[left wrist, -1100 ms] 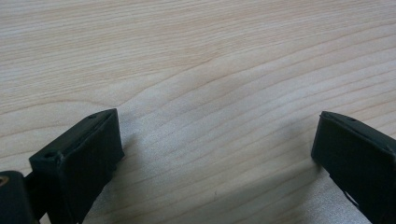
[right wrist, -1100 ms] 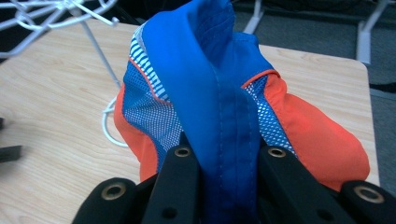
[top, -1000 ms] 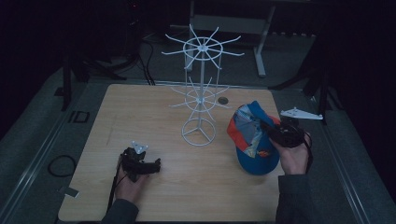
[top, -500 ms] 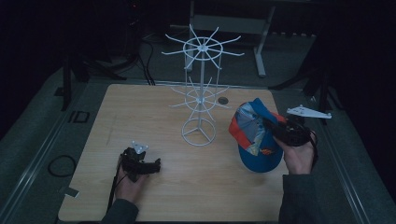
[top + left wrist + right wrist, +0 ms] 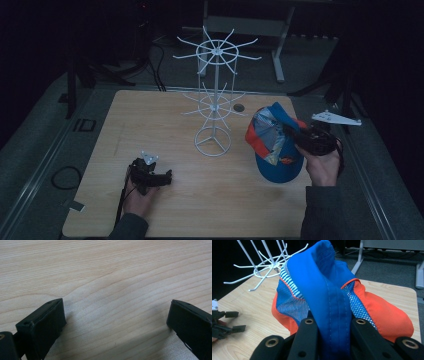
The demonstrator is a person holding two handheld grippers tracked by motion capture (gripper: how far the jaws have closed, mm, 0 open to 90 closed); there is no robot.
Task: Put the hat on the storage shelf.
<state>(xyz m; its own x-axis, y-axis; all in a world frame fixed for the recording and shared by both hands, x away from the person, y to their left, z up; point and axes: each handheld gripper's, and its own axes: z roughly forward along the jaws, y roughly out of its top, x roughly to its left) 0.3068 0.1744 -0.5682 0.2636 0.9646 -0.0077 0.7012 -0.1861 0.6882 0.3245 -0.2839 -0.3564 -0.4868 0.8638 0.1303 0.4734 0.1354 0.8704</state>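
A blue and orange cap (image 5: pixel 274 142) with mesh panels hangs lifted at the table's right side, its brim drooping toward the wood. My right gripper (image 5: pixel 299 138) is shut on a fold of the cap's blue fabric (image 5: pixel 329 305), which rises between the two black jaws. A white wire hat stand (image 5: pixel 215 95) with two tiers of spokes stands mid-table, just left of the cap. My left gripper (image 5: pixel 165 177) rests low at the front left, open, its fingers (image 5: pixel 42 322) wide apart over bare wood.
The wooden table (image 5: pixel 150 120) has a small dark round hole (image 5: pixel 239 107) behind the stand. The stand's spokes (image 5: pixel 264 267) reach toward the cap. Dark floor, cables and a metal frame leg (image 5: pixel 277 47) lie beyond the far edge.
My right gripper has shifted slightly right and up with the cap, whose crown now stands higher. The left gripper has stayed where it was.
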